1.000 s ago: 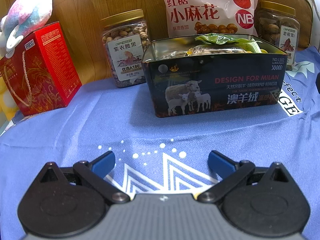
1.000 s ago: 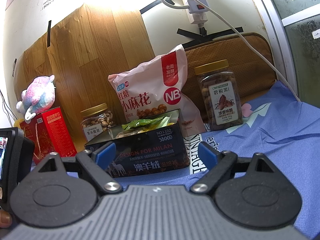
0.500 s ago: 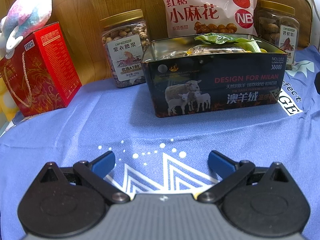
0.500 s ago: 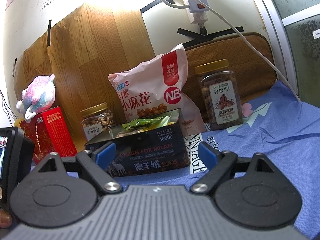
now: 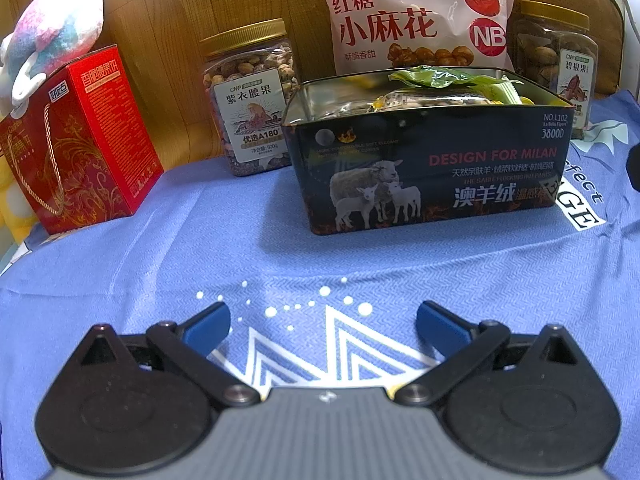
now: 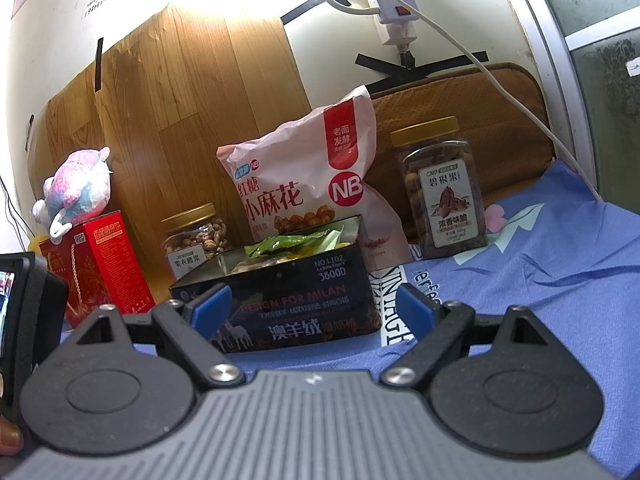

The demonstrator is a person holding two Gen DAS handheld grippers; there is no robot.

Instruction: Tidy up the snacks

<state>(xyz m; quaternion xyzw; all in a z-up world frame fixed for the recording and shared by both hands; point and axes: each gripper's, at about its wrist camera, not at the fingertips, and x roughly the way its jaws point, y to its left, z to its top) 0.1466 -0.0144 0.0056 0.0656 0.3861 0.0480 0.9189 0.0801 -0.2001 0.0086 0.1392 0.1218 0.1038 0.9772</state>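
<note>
A black tin box with a sheep picture stands open on the blue cloth, holding several wrapped snacks, a green packet on top. Behind it leans a pink snack bag. A gold-lidded nut jar stands left of the tin, a second jar to its right. A red gift box sits far left. My left gripper hovers open over bare cloth in front of the tin. My right gripper is open too, empty, short of the tin.
A plush toy rests on the red box. A wood-patterned board and a brown cushion back the row of snacks. A white power strip and cable hang on the wall. The blue cloth spreads in front.
</note>
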